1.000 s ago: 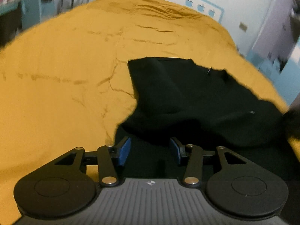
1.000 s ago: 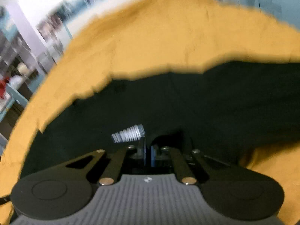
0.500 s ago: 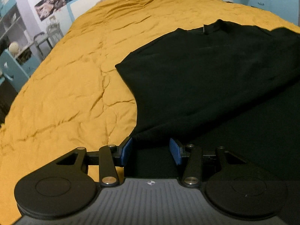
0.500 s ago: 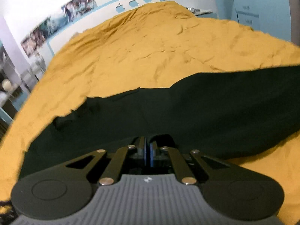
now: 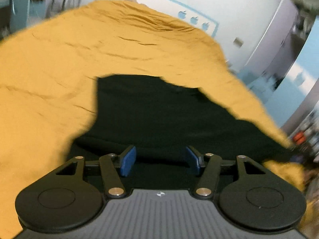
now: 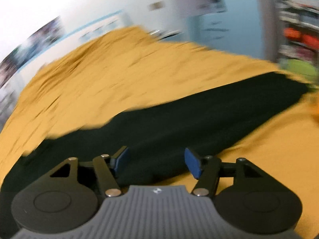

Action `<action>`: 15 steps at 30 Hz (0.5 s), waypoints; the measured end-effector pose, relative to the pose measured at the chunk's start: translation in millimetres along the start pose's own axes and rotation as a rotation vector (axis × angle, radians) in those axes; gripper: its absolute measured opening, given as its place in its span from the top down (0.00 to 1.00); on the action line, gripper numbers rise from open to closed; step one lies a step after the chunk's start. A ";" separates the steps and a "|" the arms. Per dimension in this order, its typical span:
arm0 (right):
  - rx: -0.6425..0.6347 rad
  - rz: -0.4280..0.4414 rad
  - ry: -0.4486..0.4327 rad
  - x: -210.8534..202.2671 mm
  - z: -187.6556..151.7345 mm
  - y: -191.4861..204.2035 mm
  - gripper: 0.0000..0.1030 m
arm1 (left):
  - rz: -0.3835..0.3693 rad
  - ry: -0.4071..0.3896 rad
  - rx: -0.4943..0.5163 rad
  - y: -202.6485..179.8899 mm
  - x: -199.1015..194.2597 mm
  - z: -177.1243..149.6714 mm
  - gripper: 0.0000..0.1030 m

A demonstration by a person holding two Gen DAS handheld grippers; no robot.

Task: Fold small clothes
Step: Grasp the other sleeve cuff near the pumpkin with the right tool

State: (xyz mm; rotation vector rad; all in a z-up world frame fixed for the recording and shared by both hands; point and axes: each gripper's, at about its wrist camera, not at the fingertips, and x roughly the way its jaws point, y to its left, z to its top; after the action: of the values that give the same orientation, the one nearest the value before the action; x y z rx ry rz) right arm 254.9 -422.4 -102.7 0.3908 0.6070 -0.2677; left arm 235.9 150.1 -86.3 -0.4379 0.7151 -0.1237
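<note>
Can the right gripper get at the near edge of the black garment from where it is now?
Probably yes. The right gripper has just opened its jaws, which grip nothing, and the black garment lies flat on the yellow bedspread right before them with nothing between.

The garment (image 5: 159, 115) is black cloth, matt and soft, so dark that no weave shows. The bedspread (image 5: 59, 63) is mustard cloth, matt, creased in fine wrinkles. Each gripper, left (image 5: 160, 160) and right (image 6: 156, 162), has matt black plastic arms, bright metal rivets, blue pads (image 5: 127, 160) that look rubbery, and a ribbed grey plastic body. The wall (image 5: 239, 10) behind looks smooth and painted, its finish blurred
</note>
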 end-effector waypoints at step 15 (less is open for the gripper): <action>0.535 -0.149 -0.088 58.6 49.2 -167.0 0.35 | -0.217 0.134 -0.044 -108.7 90.2 -10.8 0.34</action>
State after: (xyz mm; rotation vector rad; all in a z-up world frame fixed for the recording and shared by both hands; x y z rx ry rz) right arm 266.5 -600.4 -146.9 0.8458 0.4722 -0.5910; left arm 300.8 25.1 -101.6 -0.5527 0.8017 -0.3441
